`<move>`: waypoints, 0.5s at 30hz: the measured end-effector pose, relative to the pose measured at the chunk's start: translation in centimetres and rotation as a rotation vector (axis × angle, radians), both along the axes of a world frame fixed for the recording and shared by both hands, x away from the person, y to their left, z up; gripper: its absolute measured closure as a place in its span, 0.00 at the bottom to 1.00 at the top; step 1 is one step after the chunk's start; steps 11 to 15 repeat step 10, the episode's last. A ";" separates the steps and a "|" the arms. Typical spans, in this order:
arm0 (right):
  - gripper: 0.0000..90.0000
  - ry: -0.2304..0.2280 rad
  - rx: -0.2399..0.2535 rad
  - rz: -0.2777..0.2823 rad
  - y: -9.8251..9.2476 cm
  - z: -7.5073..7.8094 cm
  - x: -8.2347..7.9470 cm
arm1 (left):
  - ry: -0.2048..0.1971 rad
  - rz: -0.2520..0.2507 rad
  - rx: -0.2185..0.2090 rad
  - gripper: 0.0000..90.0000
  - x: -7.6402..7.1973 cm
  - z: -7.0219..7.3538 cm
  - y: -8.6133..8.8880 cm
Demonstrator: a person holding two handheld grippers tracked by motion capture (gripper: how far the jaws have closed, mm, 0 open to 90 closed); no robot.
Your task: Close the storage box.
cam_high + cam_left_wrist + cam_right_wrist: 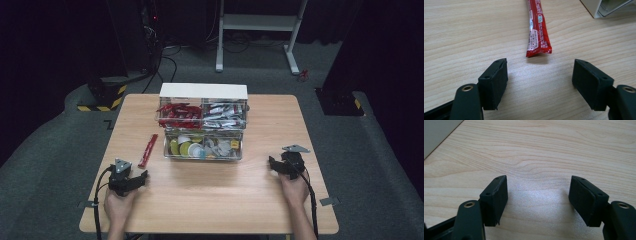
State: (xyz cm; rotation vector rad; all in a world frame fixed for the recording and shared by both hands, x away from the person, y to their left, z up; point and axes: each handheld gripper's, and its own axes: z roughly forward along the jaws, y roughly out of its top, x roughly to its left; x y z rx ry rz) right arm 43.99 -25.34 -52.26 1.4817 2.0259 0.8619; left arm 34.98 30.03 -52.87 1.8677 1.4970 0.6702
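Observation:
A red stick sachet (148,149) lies flat on the wooden table (210,200), left of a clear organiser box (202,150). My left gripper (142,177) rests on the table just short of it, jaws wide apart and empty. In the left gripper view the sachet's near end (536,30) lies a little beyond the left gripper (540,67). My right gripper (272,164) sits at the table's right side, pointing left. Its black pads (496,197) are spread wide over bare wood around the right gripper's (539,185) empty gap.
The organiser has a white top (203,90), an upper tier of red sachets (179,114) and silver sachets (224,115), and a lower tray of round pods (186,147). Its corner (596,7) appears at the left gripper view's upper right. Dark floor surrounds the table.

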 end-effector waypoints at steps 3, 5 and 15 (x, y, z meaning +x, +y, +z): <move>0.35 -0.001 -0.001 -0.001 0.0 0.0 0.0 | 0.002 -0.002 0.001 0.32 0.0 0.0 0.0; 0.35 -0.001 -0.001 0.000 0.0 0.0 0.0 | 0.002 -0.003 0.001 0.32 0.0 0.0 0.0; 0.35 0.000 -0.001 0.006 0.0 0.0 -0.1 | 0.001 -0.002 -0.001 0.32 0.0 0.0 0.0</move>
